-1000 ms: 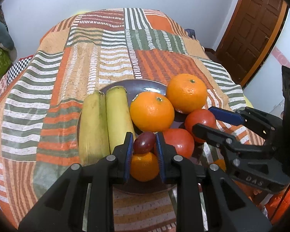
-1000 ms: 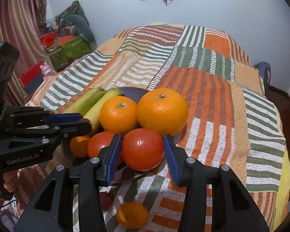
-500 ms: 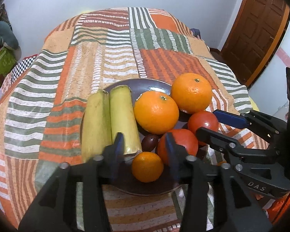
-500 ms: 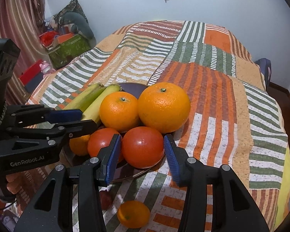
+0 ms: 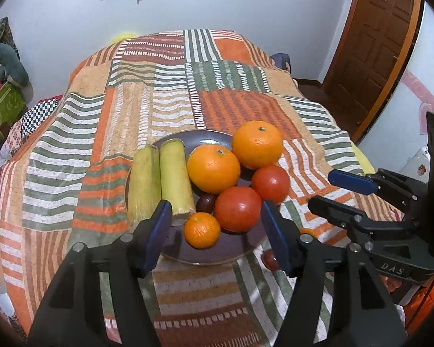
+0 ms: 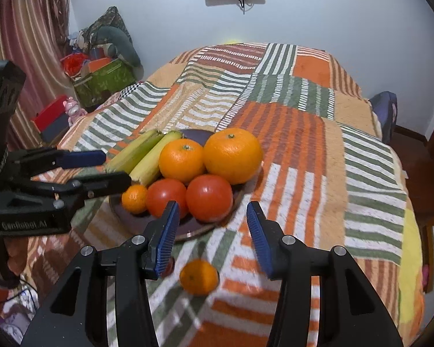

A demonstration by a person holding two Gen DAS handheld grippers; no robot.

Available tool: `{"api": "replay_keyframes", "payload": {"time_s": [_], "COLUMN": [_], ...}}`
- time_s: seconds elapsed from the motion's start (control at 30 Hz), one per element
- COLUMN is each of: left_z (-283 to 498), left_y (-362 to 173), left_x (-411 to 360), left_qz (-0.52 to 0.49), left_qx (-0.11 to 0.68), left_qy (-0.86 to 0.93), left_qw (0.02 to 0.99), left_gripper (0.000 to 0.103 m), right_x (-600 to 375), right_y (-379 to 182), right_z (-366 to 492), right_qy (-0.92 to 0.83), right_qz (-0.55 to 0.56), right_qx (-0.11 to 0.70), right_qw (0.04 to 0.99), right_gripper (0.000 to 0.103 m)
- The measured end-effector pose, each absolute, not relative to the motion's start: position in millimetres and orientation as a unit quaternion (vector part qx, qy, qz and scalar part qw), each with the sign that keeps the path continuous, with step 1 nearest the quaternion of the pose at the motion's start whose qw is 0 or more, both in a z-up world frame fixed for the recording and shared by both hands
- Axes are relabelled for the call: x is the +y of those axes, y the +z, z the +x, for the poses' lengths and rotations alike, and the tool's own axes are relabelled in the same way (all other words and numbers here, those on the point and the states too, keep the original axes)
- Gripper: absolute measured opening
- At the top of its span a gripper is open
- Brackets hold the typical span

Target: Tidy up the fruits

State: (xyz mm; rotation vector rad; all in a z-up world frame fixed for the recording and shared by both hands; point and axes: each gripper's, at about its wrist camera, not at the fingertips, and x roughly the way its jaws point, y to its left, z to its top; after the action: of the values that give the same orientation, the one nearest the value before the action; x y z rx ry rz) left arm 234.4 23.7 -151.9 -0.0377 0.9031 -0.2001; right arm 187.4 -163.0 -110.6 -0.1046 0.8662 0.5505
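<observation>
A dark plate (image 5: 188,253) on the striped bedspread holds two green bananas (image 5: 159,182), two large oranges (image 5: 214,169), two tomatoes (image 5: 237,205), a small mandarin (image 5: 202,230) and a dark grape (image 5: 205,202). My left gripper (image 5: 214,237) is open and empty, above the plate's near edge. My right gripper (image 6: 212,231) is open and empty, just short of the plate (image 6: 188,228). A loose mandarin (image 6: 199,277) lies on the bedspread below it, with a small red fruit (image 5: 269,258) beside the plate.
The bedspread (image 5: 159,86) covers a bed with edges dropping off on all sides. A wooden door (image 5: 370,43) stands at right. A green box (image 6: 104,84) and clutter sit by the curtain at left.
My left gripper opened and let go of the dark grape, which now lies on the plate among the fruit. Both grippers pulled back and up from the plate.
</observation>
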Motion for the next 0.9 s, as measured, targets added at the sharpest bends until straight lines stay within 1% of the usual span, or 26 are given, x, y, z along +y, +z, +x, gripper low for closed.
{"api": "replay_keyframes", "payload": {"time_s": [0.13, 0.5, 0.53, 0.57, 0.6, 0.67, 0.7, 0.73, 0.9], "left_z": [221.9, 200.7, 200.1, 199.3, 198.5, 197.4, 197.4, 197.9, 202.6], "left_y": [-156.7, -187.9, -190.4, -192.1, -194.6, -196.7, -197.9, -198.7, -204.2], "left_x": [21.6, 16.3, 16.1, 15.4, 12.7, 8.0, 4.1, 1.7, -12.4], "left_qz": [-0.028, -0.062, -0.067, -0.07, -0.069, -0.061, -0.054, -0.052, -0.041], "left_qx": [0.446, 0.49, 0.493, 0.495, 0.499, 0.5, 0.501, 0.502, 0.509], "left_qy": [-0.099, -0.099, -0.1, -0.101, -0.104, -0.106, -0.108, -0.11, -0.125], "left_qw": [0.889, 0.864, 0.861, 0.86, 0.858, 0.857, 0.857, 0.856, 0.851], "left_gripper": [0.067, 0.067, 0.067, 0.067, 0.067, 0.067, 0.066, 0.065, 0.048], "right_x": [-168.7, -158.5, -157.9, -157.6, -157.7, -160.6, -162.1, -163.7, -182.2], "right_y": [-119.2, -156.1, -159.4, -161.8, -162.2, -159.4, -157.6, -156.0, -143.4], "right_z": [178.6, 170.5, 171.2, 171.5, 170.3, 168.8, 167.9, 166.7, 161.1], "right_qy": [0.259, 0.261, 0.259, 0.26, 0.264, 0.268, 0.266, 0.264, 0.255], "right_qz": [-0.045, -0.058, -0.059, -0.06, -0.058, -0.051, -0.052, -0.052, -0.032], "right_qx": [0.428, 0.476, 0.479, 0.482, 0.482, 0.479, 0.475, 0.471, 0.456], "right_qw": [0.865, 0.837, 0.836, 0.835, 0.834, 0.835, 0.837, 0.84, 0.852], "right_gripper": [0.047, 0.047, 0.045, 0.039, 0.037, 0.032, 0.032, 0.032, 0.032]}}
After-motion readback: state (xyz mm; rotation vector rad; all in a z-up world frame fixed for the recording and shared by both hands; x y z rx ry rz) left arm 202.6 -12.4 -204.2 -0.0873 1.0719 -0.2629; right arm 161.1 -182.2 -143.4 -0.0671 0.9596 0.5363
